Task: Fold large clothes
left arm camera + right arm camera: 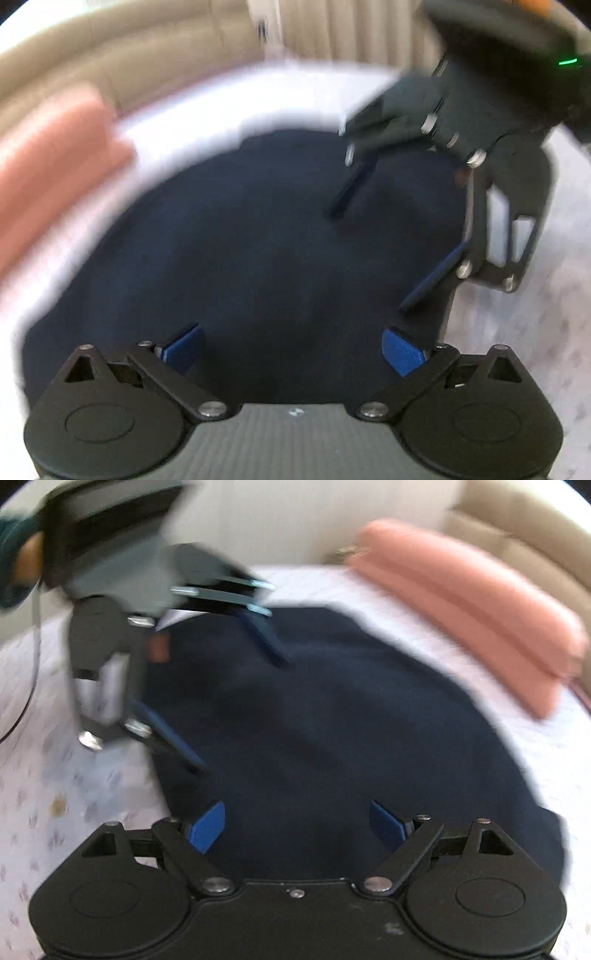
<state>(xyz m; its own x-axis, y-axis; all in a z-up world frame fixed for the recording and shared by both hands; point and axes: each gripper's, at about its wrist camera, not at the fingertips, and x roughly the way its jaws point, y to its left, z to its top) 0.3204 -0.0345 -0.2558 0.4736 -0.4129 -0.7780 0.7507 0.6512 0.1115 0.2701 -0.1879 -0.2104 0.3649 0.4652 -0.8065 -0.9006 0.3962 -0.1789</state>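
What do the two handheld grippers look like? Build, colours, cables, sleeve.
Both grippers, left and right, share one build: black bodies with round pivot housings, black linkage bars on silver bolts, blue pads on the fingers. A green light glows on the right unit. A thin dark cable and a teal sleeve show by the left one.

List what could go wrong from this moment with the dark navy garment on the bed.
1. Both the left hand-held gripper and right hand-held gripper are open over the dark navy fabric garment, gripping nothing; closing mid-panel might bunch it.
2. The grippers sit close together and could collide.
3. The pink folded cloth lies nearby and might get dragged.
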